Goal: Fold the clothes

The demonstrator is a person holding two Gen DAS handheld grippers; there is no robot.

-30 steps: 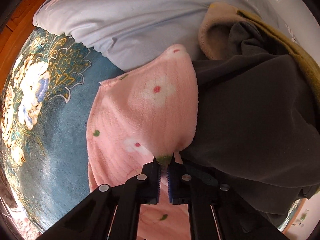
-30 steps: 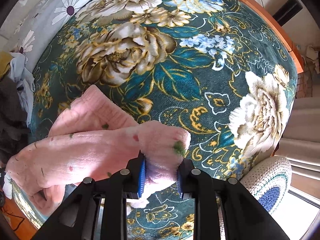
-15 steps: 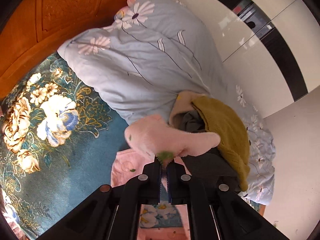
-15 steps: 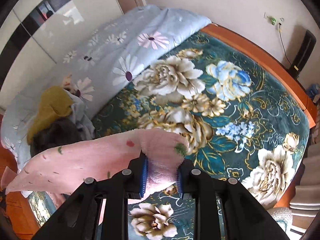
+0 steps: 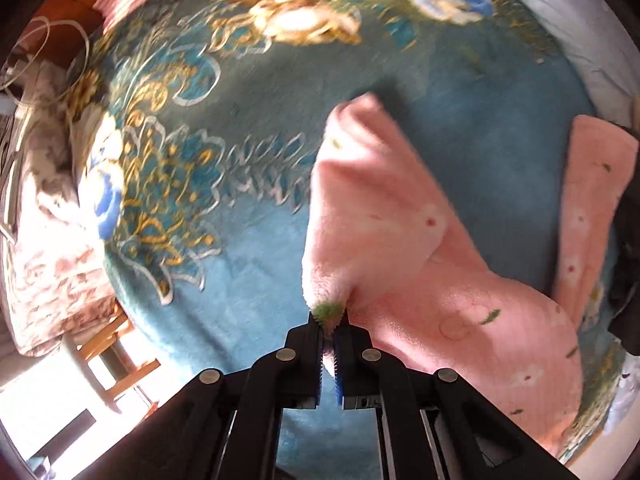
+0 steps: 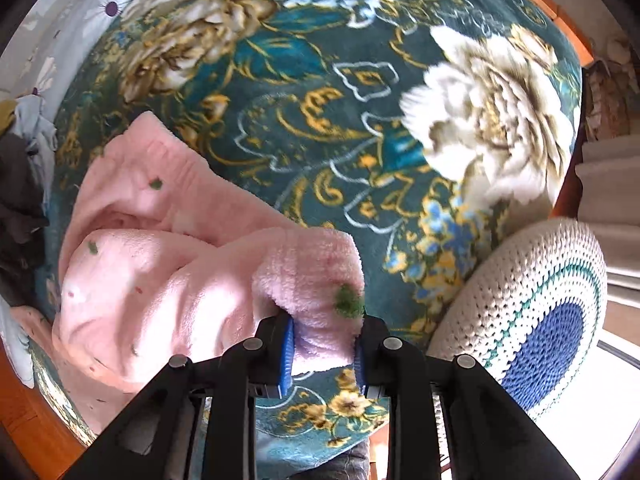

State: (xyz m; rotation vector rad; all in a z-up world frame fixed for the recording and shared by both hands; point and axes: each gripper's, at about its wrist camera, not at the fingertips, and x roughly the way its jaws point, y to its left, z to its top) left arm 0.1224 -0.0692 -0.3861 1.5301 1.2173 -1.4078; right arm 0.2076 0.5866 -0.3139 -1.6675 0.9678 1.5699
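A pink fleece garment (image 5: pixel 408 240) with small flowers and green leaf marks lies partly on the teal floral blanket (image 5: pixel 248 248). My left gripper (image 5: pixel 329 320) is shut on one corner of it, at a green patch. In the right wrist view the same pink garment (image 6: pixel 168 272) bunches to the left, and my right gripper (image 6: pixel 323 332) is shut on a thick fold of its other edge. A second pink piece (image 5: pixel 592 200) lies at the right of the left wrist view.
Dark clothes (image 6: pixel 20 196) are piled at the left edge beside a pale blue floral quilt (image 6: pixel 52 40). A crocheted white and blue round cushion (image 6: pixel 536 320) sits off the bed at the right. A wooden chair (image 5: pixel 116 352) stands beside the bed.
Both grippers have come back down from a raised position toward the blanket, still holding the pink garment. The left wrist view has swung from the quilt and clothes pile to the blanket.
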